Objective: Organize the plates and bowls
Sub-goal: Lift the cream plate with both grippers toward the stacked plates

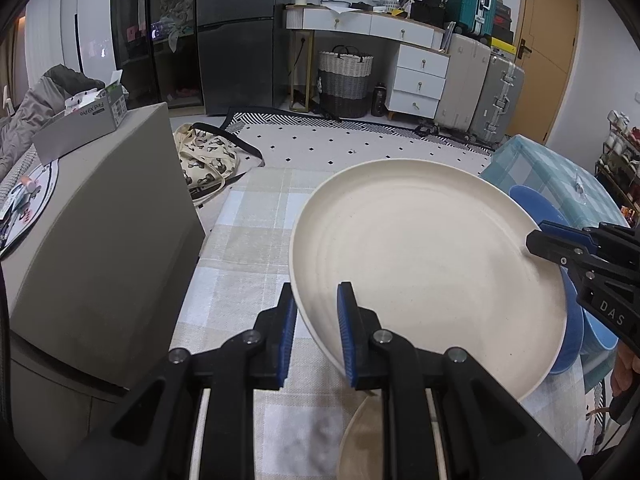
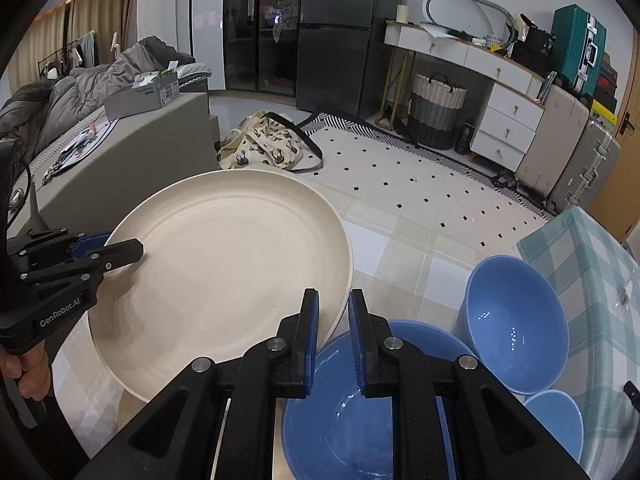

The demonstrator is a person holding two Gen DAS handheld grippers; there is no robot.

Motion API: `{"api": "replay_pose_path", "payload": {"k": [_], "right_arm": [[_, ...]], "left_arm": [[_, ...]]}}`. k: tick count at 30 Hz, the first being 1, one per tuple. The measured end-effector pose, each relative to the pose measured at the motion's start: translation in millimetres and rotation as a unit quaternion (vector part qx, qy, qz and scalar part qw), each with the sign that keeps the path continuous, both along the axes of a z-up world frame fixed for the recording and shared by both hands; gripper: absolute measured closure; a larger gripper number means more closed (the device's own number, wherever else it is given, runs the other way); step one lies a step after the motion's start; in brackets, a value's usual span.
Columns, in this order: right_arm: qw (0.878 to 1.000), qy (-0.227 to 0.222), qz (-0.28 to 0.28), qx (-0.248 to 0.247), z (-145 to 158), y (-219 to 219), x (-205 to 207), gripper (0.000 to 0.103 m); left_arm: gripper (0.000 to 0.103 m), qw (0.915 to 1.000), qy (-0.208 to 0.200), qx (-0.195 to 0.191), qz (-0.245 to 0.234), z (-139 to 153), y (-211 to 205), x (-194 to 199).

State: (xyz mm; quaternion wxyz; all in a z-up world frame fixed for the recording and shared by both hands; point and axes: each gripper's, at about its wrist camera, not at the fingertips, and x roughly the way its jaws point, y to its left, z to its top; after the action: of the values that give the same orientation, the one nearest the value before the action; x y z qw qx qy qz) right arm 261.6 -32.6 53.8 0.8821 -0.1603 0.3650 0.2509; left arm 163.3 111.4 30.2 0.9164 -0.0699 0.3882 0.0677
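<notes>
Plate (image 1: 424,264), cream and large, is hanging tilted above the checked worktop (image 1: 248,240), over the blue bowls (image 2: 516,320). Left gripper (image 1: 317,332) is pinching its near rim, jaws almost closed on the edge. Right gripper (image 2: 333,340) is clamping the opposite rim, jaws narrowed onto it.
</notes>
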Motion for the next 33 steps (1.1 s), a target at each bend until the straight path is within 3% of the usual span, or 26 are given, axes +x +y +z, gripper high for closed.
{"api": "replay_pose_path", "payload": {"k": [18,33], "right_arm": [[0.999,-0.024,0.008,0.024,1,-13,-68,0.088],[0.999,-0.021,0.011,0.038,-12,-26,-109,0.088]], "left_arm": [[0.085,0.9997,-0.024,0.006,-0.006,7,-2,-42],[0.085,0.9995,-0.016,0.021,-0.018,-9,-12,-73]]}}
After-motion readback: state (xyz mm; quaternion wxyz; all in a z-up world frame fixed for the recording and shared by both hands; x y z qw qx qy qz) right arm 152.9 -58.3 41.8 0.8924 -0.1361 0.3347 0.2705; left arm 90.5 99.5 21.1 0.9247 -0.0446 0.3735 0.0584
